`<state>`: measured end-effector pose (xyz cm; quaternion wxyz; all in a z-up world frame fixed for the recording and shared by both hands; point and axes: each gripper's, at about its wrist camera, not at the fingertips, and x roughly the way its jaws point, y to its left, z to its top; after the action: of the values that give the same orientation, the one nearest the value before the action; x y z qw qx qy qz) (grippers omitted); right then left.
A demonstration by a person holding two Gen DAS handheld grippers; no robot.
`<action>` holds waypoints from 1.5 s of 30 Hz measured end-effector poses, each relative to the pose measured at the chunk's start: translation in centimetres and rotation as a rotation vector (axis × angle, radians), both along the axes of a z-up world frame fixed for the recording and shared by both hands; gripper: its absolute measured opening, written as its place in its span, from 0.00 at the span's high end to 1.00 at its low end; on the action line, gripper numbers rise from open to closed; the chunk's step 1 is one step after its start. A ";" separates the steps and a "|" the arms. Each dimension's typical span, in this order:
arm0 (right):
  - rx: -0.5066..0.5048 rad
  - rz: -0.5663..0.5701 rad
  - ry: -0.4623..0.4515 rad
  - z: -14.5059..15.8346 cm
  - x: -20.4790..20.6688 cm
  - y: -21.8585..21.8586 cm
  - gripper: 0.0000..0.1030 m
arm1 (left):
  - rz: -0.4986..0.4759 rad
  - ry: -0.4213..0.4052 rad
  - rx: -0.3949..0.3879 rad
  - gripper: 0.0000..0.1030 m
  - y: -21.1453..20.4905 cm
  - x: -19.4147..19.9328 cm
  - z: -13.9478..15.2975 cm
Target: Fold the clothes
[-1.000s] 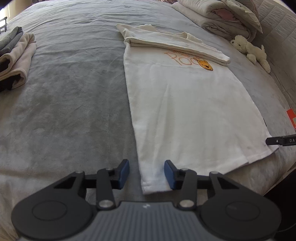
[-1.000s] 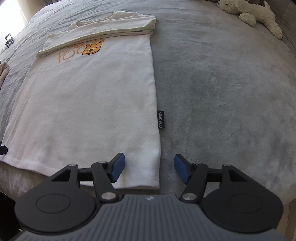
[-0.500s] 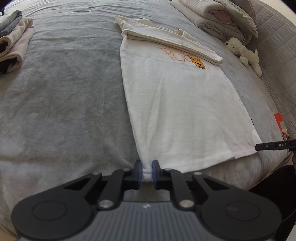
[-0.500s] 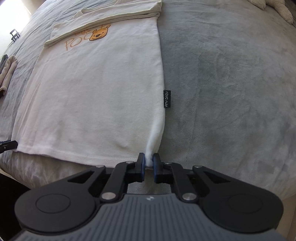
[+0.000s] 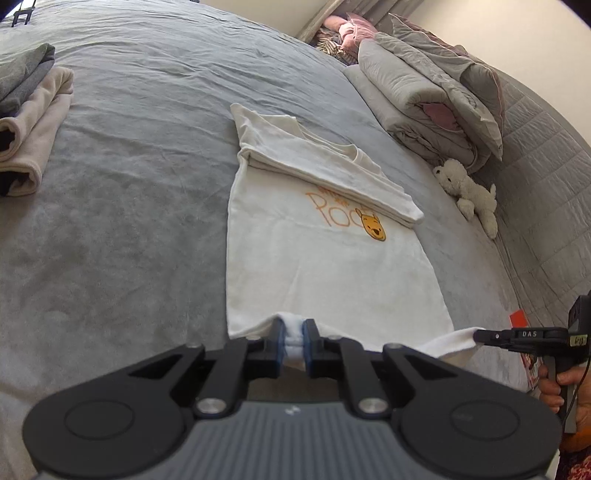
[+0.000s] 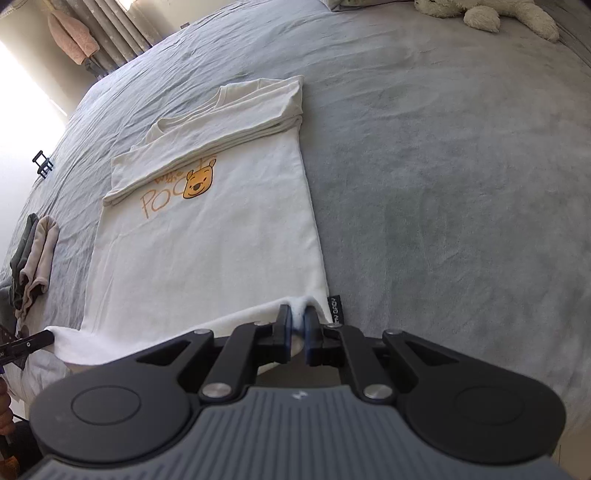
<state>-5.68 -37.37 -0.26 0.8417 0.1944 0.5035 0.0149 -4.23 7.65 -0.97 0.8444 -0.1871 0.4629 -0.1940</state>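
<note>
A cream T-shirt [image 5: 325, 266] [image 6: 207, 243] with an orange bear print lies front up on the grey bed, its sleeves folded across the chest. My left gripper [image 5: 293, 341] is shut on the bottom hem at the shirt's left corner, lifted slightly off the bed. My right gripper [image 6: 297, 326] is shut on the hem at the right corner beside a black side label [image 6: 335, 313]. In the left wrist view the right gripper [image 5: 480, 336] shows at the right edge pinching its corner, a hand [image 5: 554, 384] on its handle. The hem between both corners hangs raised.
A stack of folded clothes [image 5: 29, 125] [image 6: 31, 266] sits on the bed to the shirt's left. Folded duvets and pillows [image 5: 432, 96] and a white plush toy [image 5: 469, 192] [image 6: 487, 11] lie by the headboard. The grey bedspread [image 6: 461, 184] stretches to the right.
Both grippers went from open around the hem corners to shut on them. Both then rose and moved forward, lifting the hem off the bed.
</note>
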 end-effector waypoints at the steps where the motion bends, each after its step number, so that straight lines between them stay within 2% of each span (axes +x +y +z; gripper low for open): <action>1: 0.008 -0.016 -0.001 -0.2 0.6 -0.2 0.93 | 0.014 0.003 -0.009 0.90 0.1 0.8 -0.1; 12: 0.068 -0.104 -0.001 -2.8 7.3 -1.5 0.93 | 0.116 0.087 -0.066 0.90 0.1 8.2 -3.8; 18: 0.168 -0.163 -0.066 -4.0 8.4 -3.0 0.93 | 0.182 0.041 -0.149 0.88 0.8 9.6 -5.1; 19: 0.187 -0.174 -0.076 -4.0 8.5 -3.3 0.91 | 0.195 0.031 -0.155 0.88 1.0 9.7 -5.1; 20: 0.183 -0.179 -0.096 -3.7 8.4 -3.5 0.82 | 0.210 0.022 -0.158 0.88 1.2 9.7 -4.9; 22: 0.154 -0.181 -0.140 -2.9 8.3 -3.7 0.77 | 0.226 0.004 -0.162 0.88 1.4 9.6 -4.5; 23: 0.140 -0.175 -0.158 -2.5 8.1 -3.8 0.66 | 0.224 -0.003 -0.166 0.84 1.5 9.6 -4.3; 24: 0.129 -0.167 -0.175 -2.2 7.9 -3.8 0.60 | 0.214 -0.012 -0.170 0.76 1.5 9.5 -4.0; 25: 0.119 -0.156 -0.187 -2.0 7.8 -3.9 0.55 | 0.203 -0.023 -0.169 0.72 1.5 9.4 -3.8; 26: 0.111 -0.144 -0.196 -1.9 7.6 -3.9 0.55 | 0.193 -0.033 -0.164 0.66 1.4 9.3 -3.6; 29: 0.085 -0.102 -0.215 -1.9 7.4 -3.8 0.55 | 0.156 -0.066 -0.107 0.63 0.9 9.2 -3.3; 35: 0.021 -0.020 -0.240 -1.8 7.0 -3.3 0.55 | 0.057 -0.122 0.014 0.63 -0.5 8.8 -3.4; 39: -0.050 0.050 -0.249 -1.6 6.7 -2.6 0.55 | -0.035 -0.194 0.146 0.64 -2.6 8.2 -3.5; 43: -0.136 0.149 -0.243 -2.0 6.8 -0.8 0.55 | -0.067 -0.213 0.240 0.64 -4.1 8.3 -4.3; 45: -0.187 0.187 -0.236 -2.5 7.0 0.3 0.55 | -0.063 -0.214 0.256 0.71 -4.6 8.3 -4.6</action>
<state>1.34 -37.09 -2.80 0.9044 0.0642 0.4161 0.0690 4.03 3.07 -5.60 0.8993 -0.0416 0.3971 -0.1786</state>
